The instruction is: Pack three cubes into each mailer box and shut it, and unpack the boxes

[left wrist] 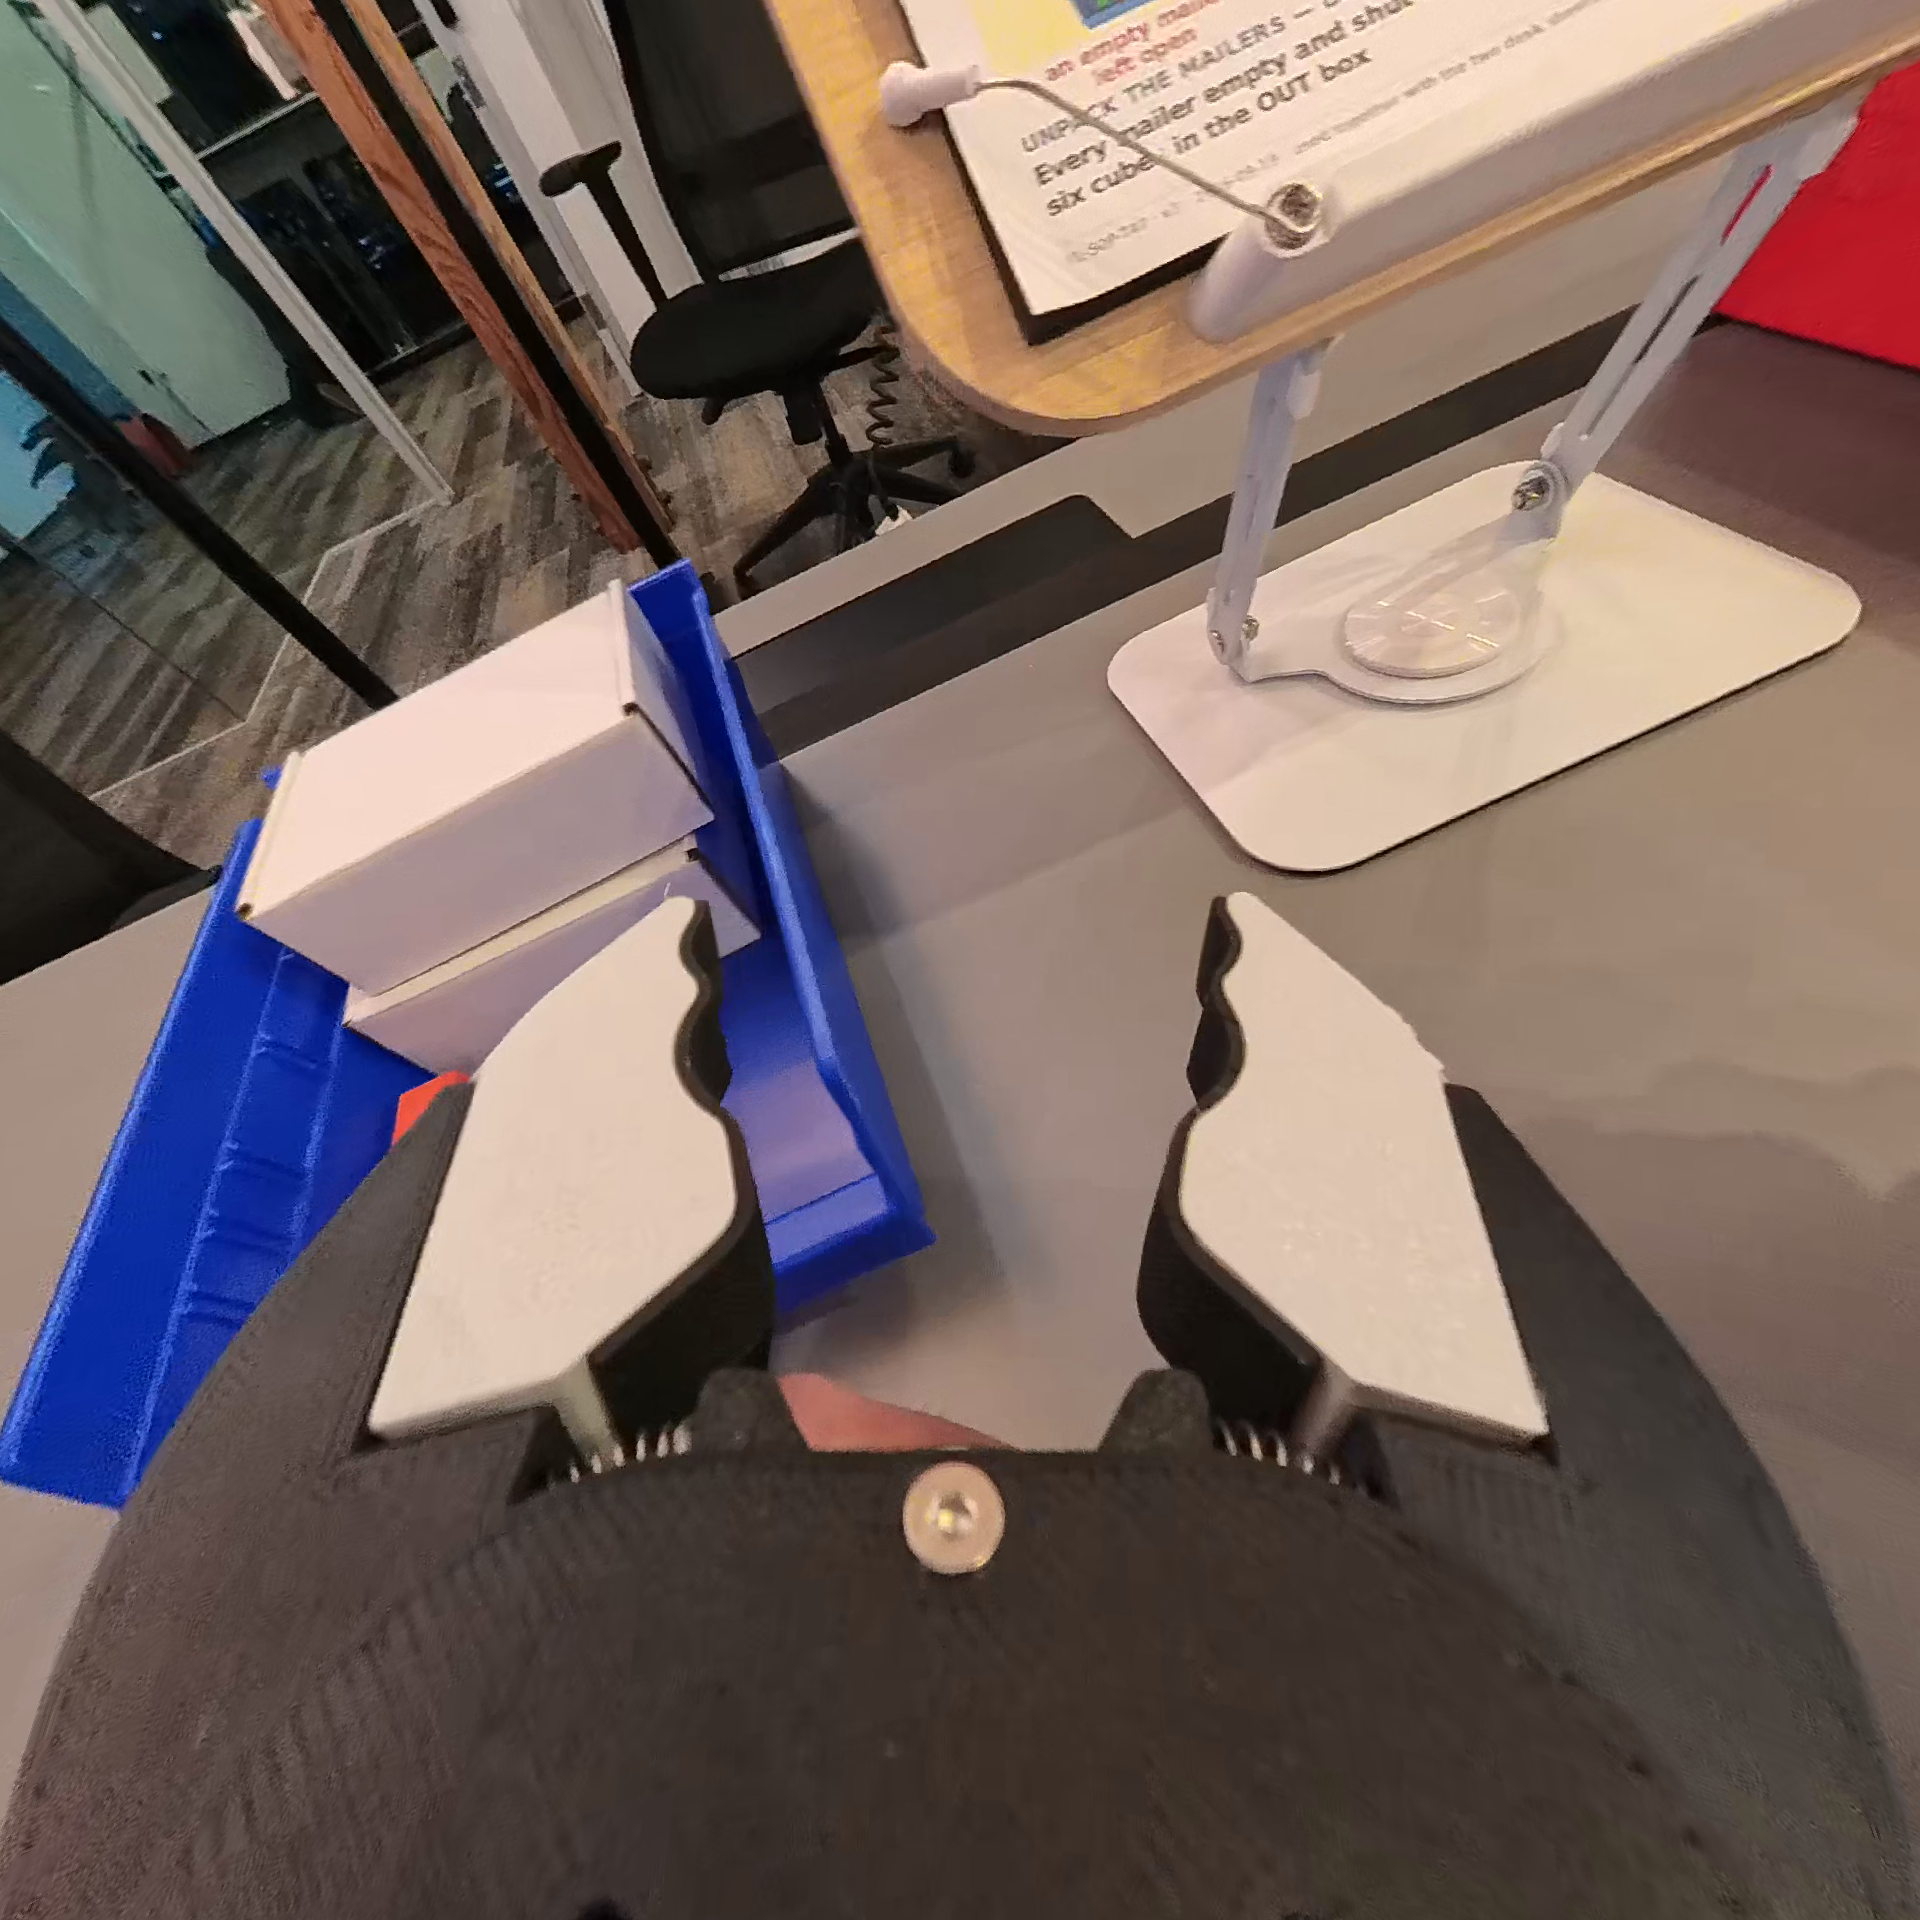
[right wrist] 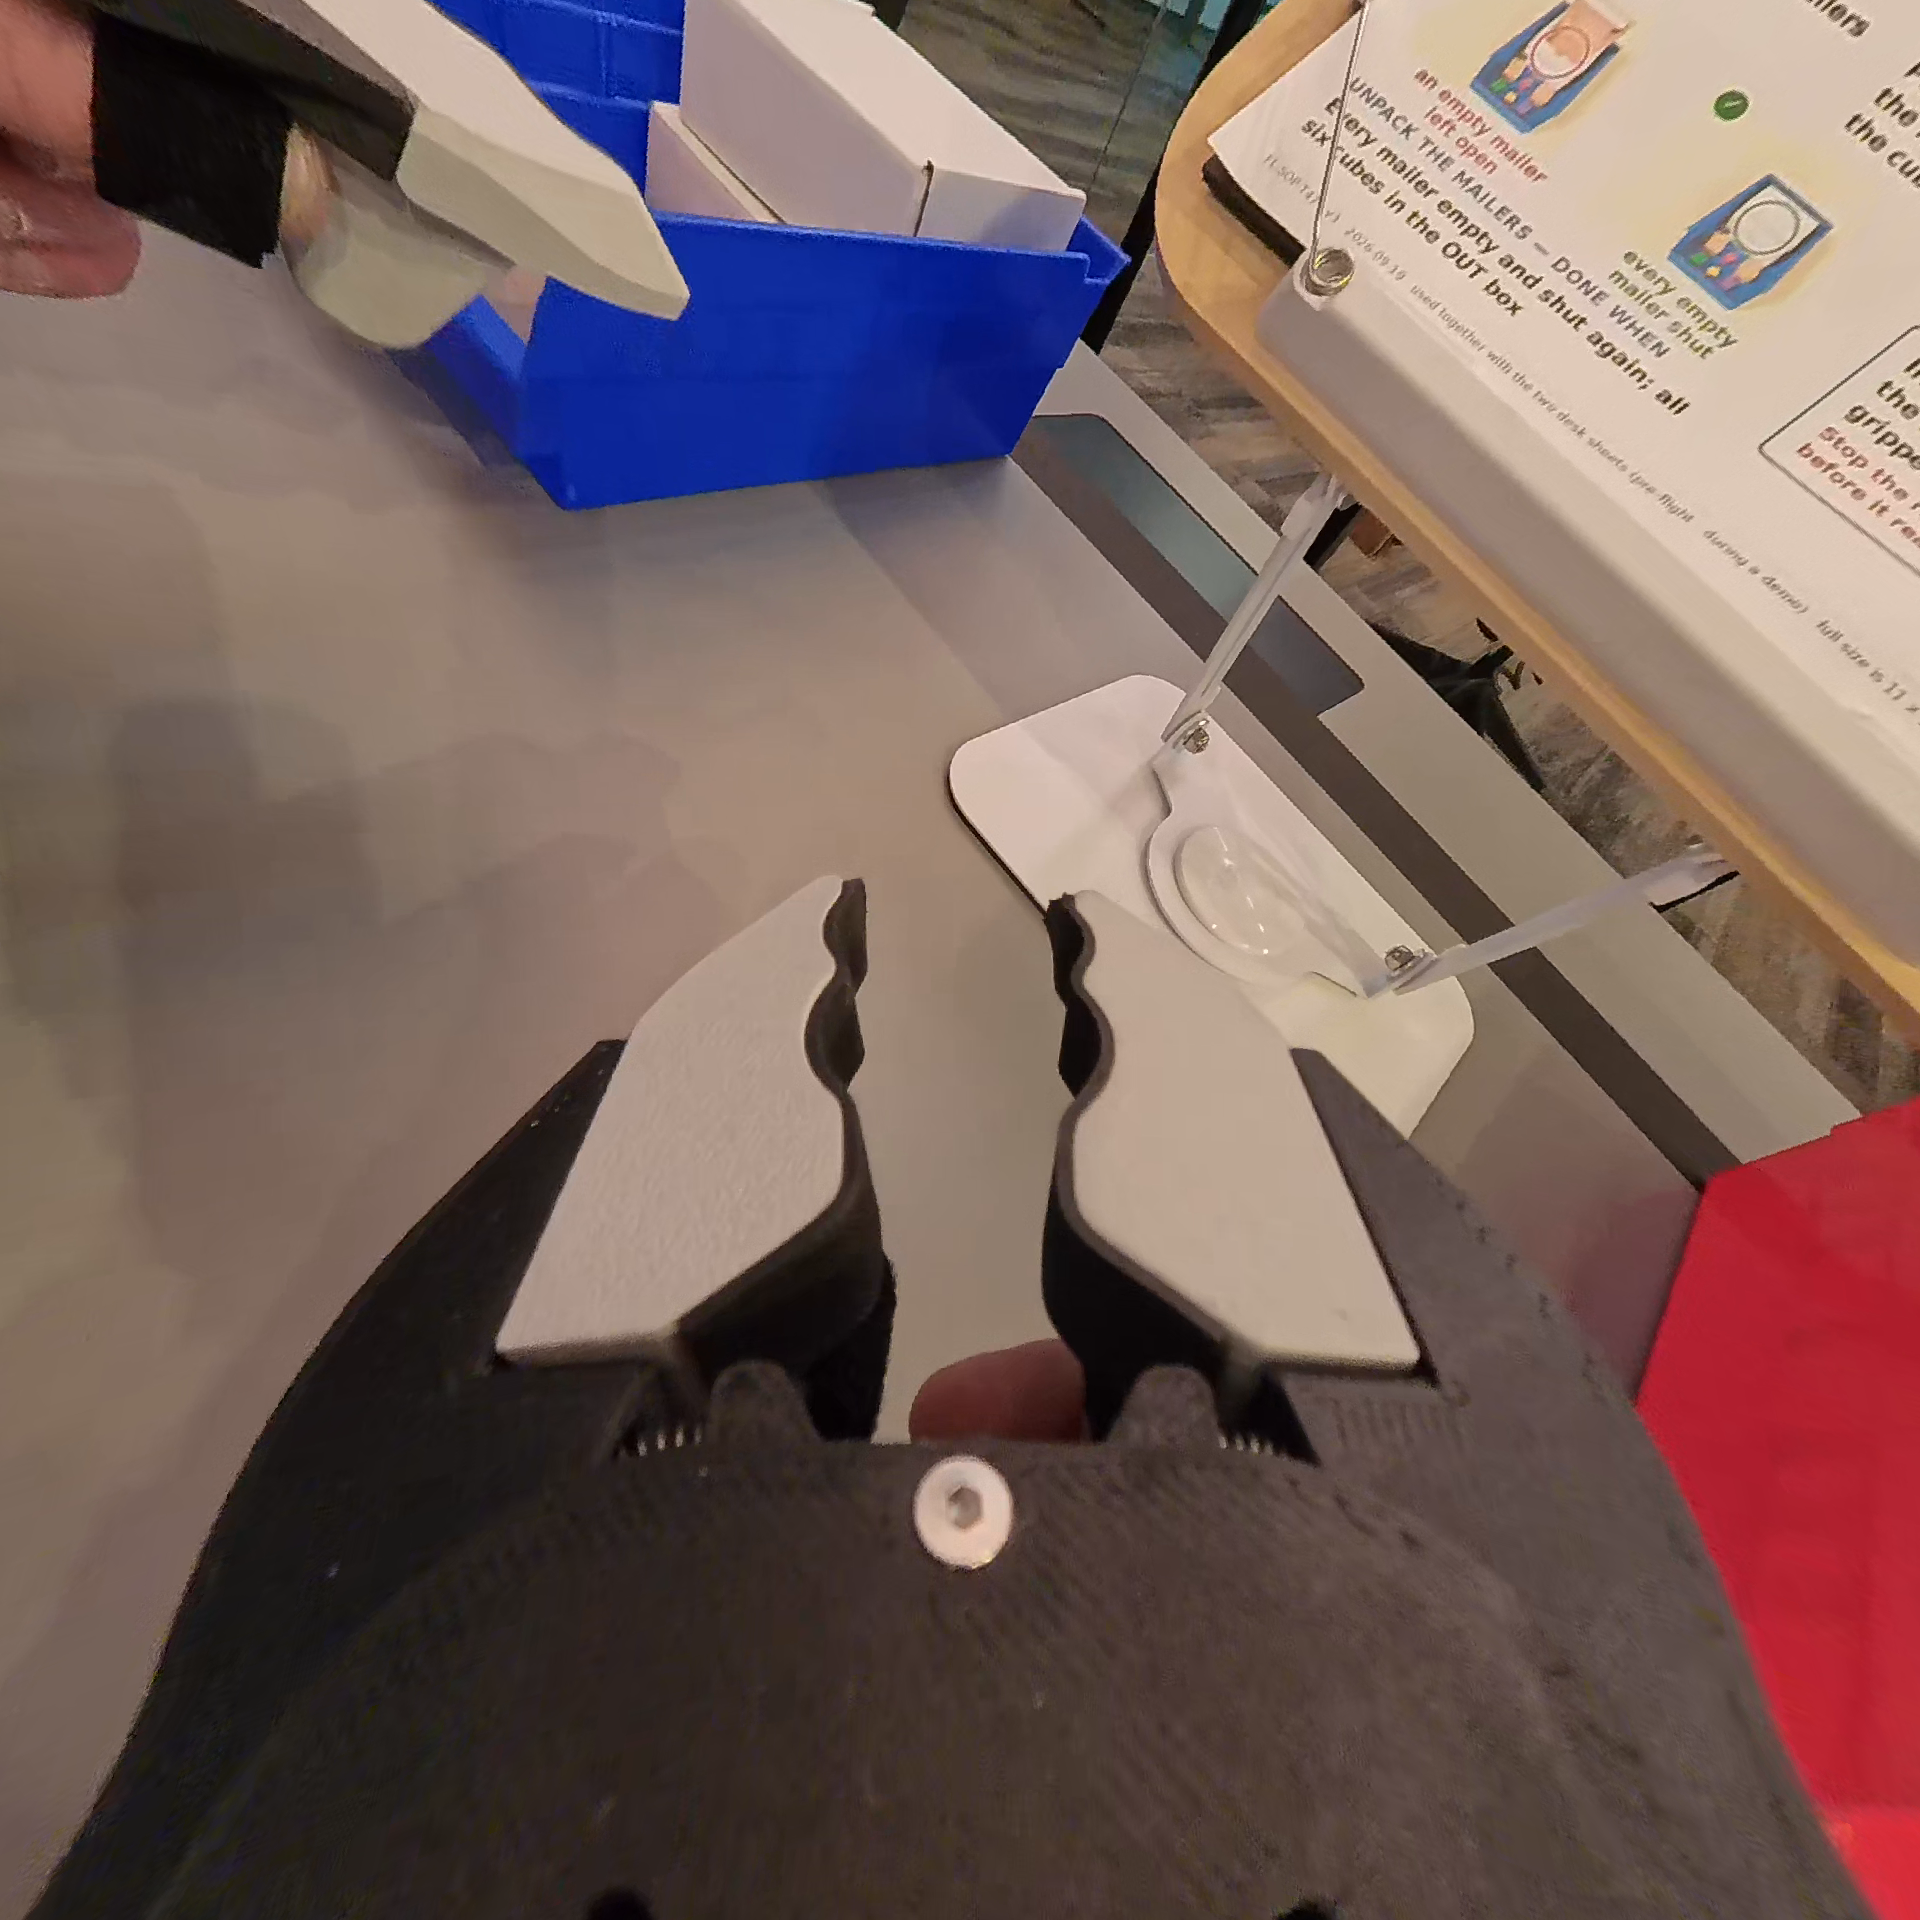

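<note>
A blue bin [left wrist: 810, 1049] stands on the grey table at the left. Two shut white mailer boxes lie stacked in it, the upper one [left wrist: 468, 790] across the lower one [left wrist: 540, 966]. A bit of something red-orange [left wrist: 421, 1107] shows in the bin behind my left finger. My left gripper [left wrist: 961, 920] is open and empty, just right of the bin. In the right wrist view the bin [right wrist: 790, 353] and the mailer boxes [right wrist: 883, 135] are at the top, with the left gripper [right wrist: 540, 208] in front of them. My right gripper [right wrist: 951, 904] is open and empty above the bare table.
A white stand with a flat base [left wrist: 1486, 665] holds a wooden board with a printed sheet [left wrist: 1195, 135] at the back right; its base also shows in the right wrist view [right wrist: 1060, 790]. A red bin [right wrist: 1797, 1403] is at the right edge. The table's far edge is behind the blue bin.
</note>
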Action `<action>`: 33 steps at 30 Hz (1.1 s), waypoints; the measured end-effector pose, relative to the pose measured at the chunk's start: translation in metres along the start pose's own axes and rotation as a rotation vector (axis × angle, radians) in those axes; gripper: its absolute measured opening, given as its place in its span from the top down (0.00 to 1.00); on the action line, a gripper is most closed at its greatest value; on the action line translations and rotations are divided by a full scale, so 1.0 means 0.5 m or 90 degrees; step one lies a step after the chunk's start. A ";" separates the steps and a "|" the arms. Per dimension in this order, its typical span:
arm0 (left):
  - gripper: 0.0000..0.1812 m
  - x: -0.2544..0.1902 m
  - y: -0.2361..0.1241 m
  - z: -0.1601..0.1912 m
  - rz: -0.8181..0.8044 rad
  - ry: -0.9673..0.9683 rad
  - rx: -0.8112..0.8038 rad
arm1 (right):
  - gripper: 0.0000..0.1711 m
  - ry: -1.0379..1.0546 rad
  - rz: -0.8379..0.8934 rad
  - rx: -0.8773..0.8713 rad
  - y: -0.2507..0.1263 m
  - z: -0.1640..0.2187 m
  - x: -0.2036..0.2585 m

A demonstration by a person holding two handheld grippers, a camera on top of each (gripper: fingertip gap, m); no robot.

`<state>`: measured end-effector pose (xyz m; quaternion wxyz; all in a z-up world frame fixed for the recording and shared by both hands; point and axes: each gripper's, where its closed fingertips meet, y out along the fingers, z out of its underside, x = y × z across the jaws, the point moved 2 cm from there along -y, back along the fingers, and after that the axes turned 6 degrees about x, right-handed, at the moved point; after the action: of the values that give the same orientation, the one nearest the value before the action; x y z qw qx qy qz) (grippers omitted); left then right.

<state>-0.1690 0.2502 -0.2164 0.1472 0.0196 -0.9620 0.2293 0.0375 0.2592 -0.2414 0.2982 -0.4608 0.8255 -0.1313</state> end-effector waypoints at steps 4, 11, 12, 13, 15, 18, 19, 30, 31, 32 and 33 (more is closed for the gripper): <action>0.49 0.031 -0.004 0.002 -0.029 -0.018 0.003 | 0.80 -0.001 -0.006 0.004 0.001 0.002 0.004; 0.45 0.069 -0.005 0.004 -0.051 -0.051 0.015 | 0.80 0.004 -0.010 0.008 0.003 0.005 0.001; 0.44 0.069 -0.005 0.005 -0.049 -0.055 0.016 | 0.79 0.006 -0.012 0.009 0.003 0.006 0.000; 0.42 0.070 -0.005 0.005 -0.050 -0.060 0.019 | 0.79 0.007 -0.014 0.010 0.004 0.007 0.001; 0.42 0.070 -0.004 0.007 -0.044 -0.070 0.021 | 0.79 0.007 -0.016 0.013 0.006 0.009 0.002; 0.44 0.076 -0.004 0.012 -0.049 -0.074 0.025 | 0.78 0.007 -0.019 0.016 0.007 0.011 0.003; 0.44 0.078 -0.003 0.013 -0.048 -0.075 0.026 | 0.78 0.007 -0.019 0.017 0.008 0.011 0.003; 0.46 0.137 -0.007 0.014 -0.090 -0.101 0.040 | 0.78 0.016 -0.023 0.028 0.011 0.019 0.000; 0.46 0.140 -0.007 0.014 -0.087 -0.104 0.041 | 0.78 0.018 -0.025 0.027 0.011 0.020 -0.001; 0.47 0.142 -0.008 0.014 -0.086 -0.101 0.041 | 0.78 0.020 -0.027 0.028 0.012 0.021 -0.001; 0.47 0.145 -0.009 0.016 -0.092 -0.093 0.044 | 0.78 0.022 -0.030 0.029 0.013 0.022 0.000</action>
<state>-0.2402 0.2448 -0.2002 0.0917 0.1107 -0.9577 0.2494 0.0397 0.2634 -0.2533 0.2912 -0.4712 0.8161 -0.1650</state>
